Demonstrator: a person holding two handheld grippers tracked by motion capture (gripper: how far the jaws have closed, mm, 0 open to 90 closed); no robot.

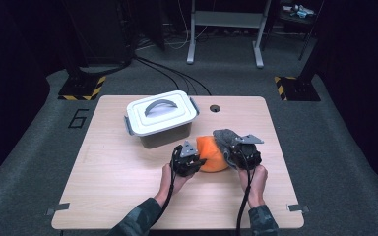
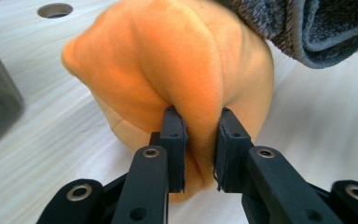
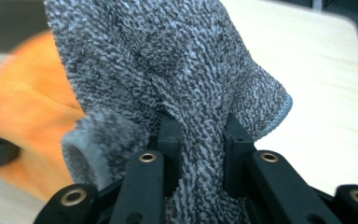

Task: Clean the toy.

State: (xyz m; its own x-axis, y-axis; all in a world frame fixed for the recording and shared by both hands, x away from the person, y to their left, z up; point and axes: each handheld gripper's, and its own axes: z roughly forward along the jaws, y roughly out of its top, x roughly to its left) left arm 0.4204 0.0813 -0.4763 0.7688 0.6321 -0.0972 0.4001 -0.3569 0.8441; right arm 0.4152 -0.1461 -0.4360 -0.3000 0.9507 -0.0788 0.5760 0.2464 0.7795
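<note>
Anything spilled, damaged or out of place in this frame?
Nothing stands out. The left gripper pinches a fold of the orange cloth, the right gripper a fold of the grey cloth. The lidded box sits upright on the table.

One mark can be read: a large dark figure 6 (image 1: 79, 118) on the grey floor (image 1: 24, 162), just off the far left corner of the worktop (image 1: 128, 196). Yellow-and-black hazard stripes (image 1: 97, 88) edge two base plates on the floor farther back, left and right. Nothing else carries legible writing.
</note>
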